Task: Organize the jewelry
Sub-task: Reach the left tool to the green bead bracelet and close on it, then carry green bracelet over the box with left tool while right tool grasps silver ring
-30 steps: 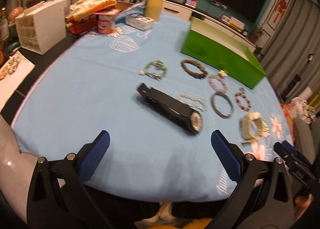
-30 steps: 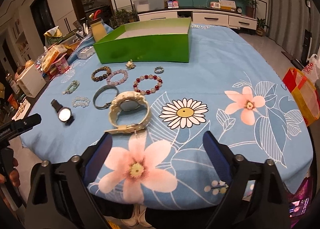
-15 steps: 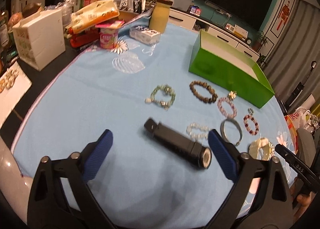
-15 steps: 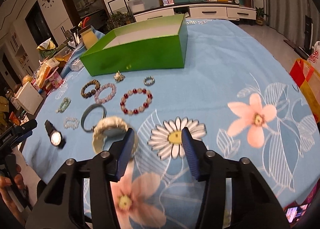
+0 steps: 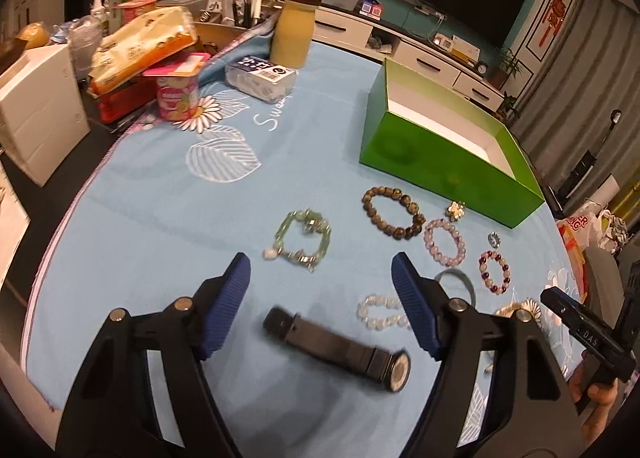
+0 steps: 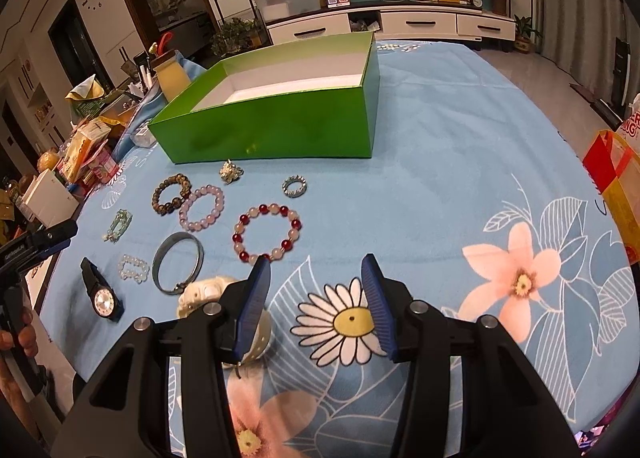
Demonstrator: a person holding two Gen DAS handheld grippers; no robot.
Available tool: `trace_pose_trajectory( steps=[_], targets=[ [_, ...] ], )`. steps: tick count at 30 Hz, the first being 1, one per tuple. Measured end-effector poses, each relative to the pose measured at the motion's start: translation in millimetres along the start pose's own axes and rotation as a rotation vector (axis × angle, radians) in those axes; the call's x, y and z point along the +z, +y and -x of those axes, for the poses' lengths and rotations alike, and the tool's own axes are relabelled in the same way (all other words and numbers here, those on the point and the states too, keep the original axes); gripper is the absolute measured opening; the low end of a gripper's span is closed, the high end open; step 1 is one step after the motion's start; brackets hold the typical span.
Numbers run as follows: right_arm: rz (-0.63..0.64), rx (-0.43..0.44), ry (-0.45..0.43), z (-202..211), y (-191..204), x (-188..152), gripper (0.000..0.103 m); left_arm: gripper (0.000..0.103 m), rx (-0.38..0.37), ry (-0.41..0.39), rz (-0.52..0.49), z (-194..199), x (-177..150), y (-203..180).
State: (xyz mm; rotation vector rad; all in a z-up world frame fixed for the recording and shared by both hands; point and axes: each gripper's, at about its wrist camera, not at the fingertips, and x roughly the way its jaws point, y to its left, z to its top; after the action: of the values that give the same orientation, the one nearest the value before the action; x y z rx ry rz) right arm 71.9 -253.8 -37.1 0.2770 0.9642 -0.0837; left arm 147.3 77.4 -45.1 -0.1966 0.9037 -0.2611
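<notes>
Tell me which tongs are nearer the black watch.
Left. The left tongs hang open right over the black watch, which lies between their fingers in that view. The right tongs sit off beside the white watch, bracelets between them and the black one.

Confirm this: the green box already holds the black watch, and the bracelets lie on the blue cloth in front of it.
Wrong on the watch. The black watch lies on the blue cloth, below the left tool. The green box shows nothing inside in the right wrist view. The bracelets do lie before it.
</notes>
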Motion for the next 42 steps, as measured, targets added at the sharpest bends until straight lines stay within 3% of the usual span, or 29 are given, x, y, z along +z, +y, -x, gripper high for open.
trace_pose_trajectory(
  steps=[4, 10, 16, 22, 29, 38, 42],
  targets=[
    [0.015, -0.012, 0.002, -2, 1, 6, 0.049, 0.068, -0.009, 0.03, 0.006, -15, 12, -2],
    [0.025, -0.019, 0.01, -8, 1, 16, 0.049, 0.043, 0.018, 0.104, -0.007, -46, 21, -11],
    [0.047, -0.018, 0.002, -12, 5, 28, 0.05, 0.036, 0.048, 0.146, 0.014, -66, 23, -7],
    [0.07, -0.027, -0.007, -15, 9, 35, 0.05, 0.024, 0.1, 0.164, -0.002, -83, 27, -9],
    [0.063, -0.043, -0.009, -17, 3, 41, 0.049, 0.015, 0.161, 0.129, -0.045, -91, 33, -14],
    [0.065, -0.008, 0.023, -34, -1, 47, 0.049, 0.012, 0.054, 0.105, 0.027, -87, 37, 1],
    [0.042, 0.02, 0.061, -51, -3, 51, 0.04, 0.012, -0.007, 0.079, 0.048, -71, 40, -1]
  ],
)
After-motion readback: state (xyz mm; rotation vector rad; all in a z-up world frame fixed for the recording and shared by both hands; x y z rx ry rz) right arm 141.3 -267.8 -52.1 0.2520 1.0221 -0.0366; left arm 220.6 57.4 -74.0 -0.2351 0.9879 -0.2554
